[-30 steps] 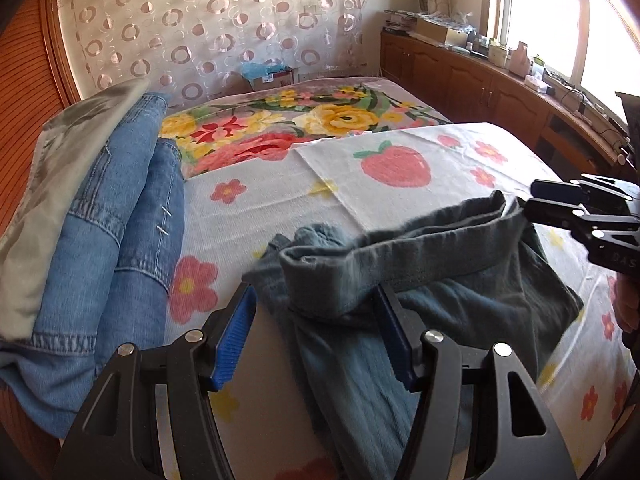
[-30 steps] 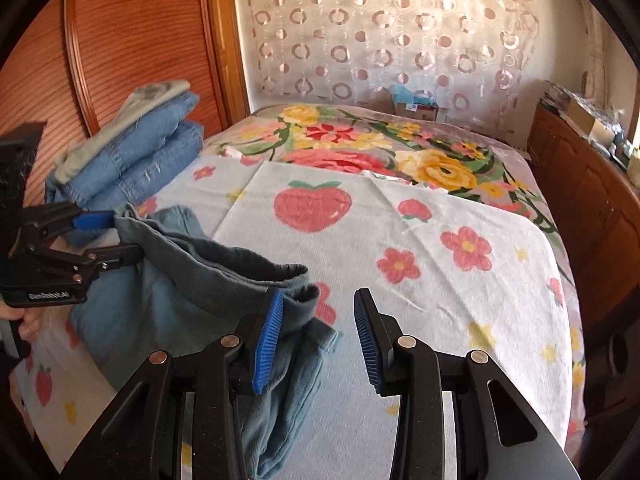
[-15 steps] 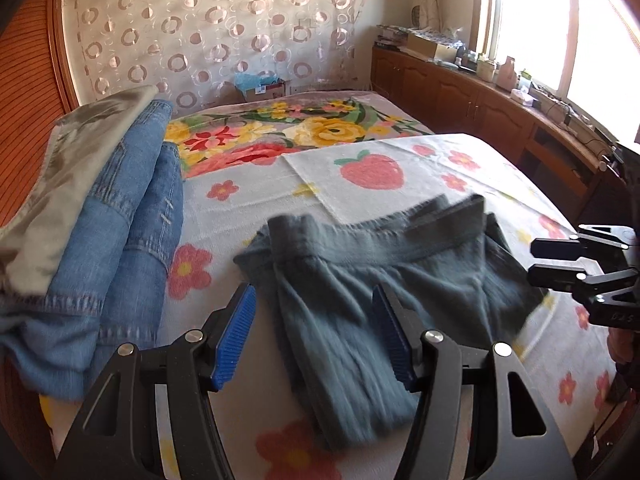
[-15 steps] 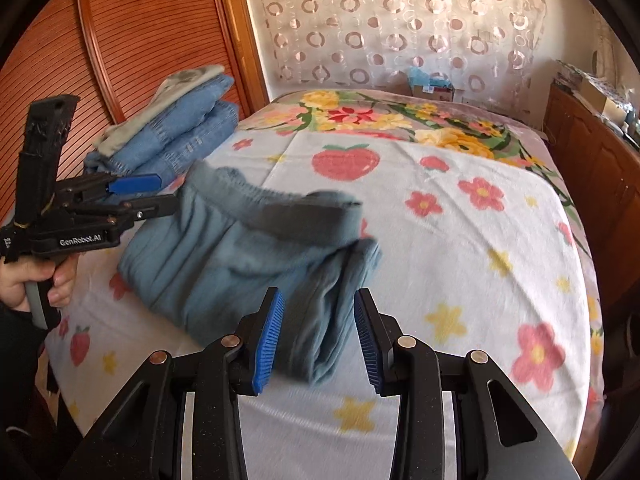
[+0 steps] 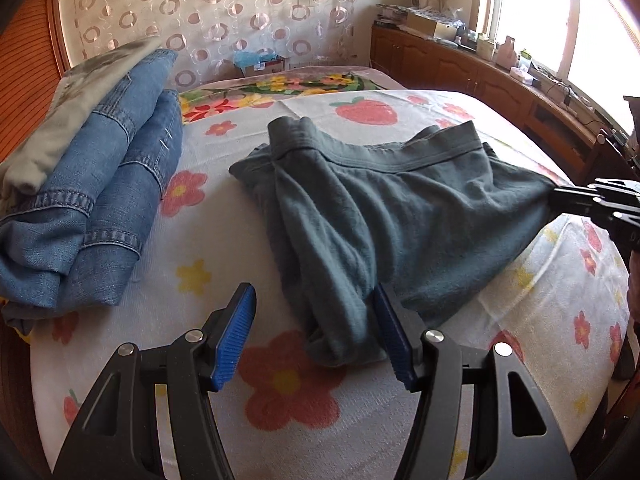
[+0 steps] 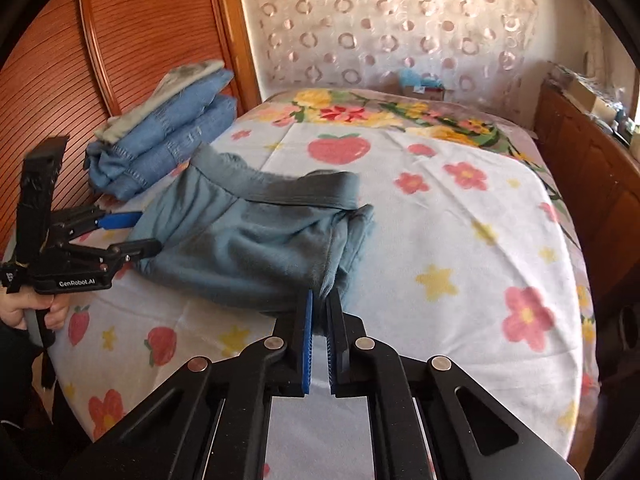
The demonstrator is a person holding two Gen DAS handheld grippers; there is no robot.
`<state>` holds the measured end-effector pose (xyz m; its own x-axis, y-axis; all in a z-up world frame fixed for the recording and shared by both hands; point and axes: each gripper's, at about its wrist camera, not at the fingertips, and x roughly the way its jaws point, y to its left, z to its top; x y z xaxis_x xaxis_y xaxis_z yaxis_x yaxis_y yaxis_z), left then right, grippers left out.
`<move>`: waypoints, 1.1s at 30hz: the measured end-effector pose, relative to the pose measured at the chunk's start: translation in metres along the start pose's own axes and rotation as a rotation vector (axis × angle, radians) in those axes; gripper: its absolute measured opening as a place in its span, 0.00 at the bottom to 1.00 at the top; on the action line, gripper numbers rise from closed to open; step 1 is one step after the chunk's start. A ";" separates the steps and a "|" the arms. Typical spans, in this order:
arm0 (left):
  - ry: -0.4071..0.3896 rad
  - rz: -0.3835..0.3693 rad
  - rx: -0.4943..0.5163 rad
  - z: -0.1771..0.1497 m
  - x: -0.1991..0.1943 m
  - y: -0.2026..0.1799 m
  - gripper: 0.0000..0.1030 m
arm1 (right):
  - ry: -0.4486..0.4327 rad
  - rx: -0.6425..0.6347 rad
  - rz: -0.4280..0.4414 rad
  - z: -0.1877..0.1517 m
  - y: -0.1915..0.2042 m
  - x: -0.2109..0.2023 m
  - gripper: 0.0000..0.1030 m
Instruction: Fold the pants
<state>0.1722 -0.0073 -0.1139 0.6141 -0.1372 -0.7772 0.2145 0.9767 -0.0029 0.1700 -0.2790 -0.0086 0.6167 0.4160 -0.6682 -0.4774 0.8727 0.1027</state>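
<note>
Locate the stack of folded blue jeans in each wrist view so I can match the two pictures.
Left wrist view: the folded blue jeans fill the left side, on the bed edge, a grey garment on top.
Right wrist view: the same jeans sit upper left, against the wooden headboard, beyond the grey-green pants.
Shared landmark: the big strawberry print on the bed sheet, behind the pants in both.

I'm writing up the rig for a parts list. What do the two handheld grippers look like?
Both are matte black frames with triangular cut-outs and silver rivets. The left gripper and right gripper each have two fingers faced with ribbed blue pads. From the right wrist view, the left one has white "GenRobot.AI" lettering on its side, a tall black block on top and a grey handle. A dark sleeve shows.
</note>
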 end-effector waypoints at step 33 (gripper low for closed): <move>-0.031 -0.054 -0.007 0.077 0.035 0.019 0.38 | 0.034 -0.057 0.054 0.075 -0.013 0.094 0.07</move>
<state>0.2564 -0.0068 -0.0923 0.6252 -0.1952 -0.7556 0.2434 0.9687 -0.0489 0.2812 -0.2324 -0.0172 0.5682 0.4522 -0.6875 -0.5447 0.8329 0.0977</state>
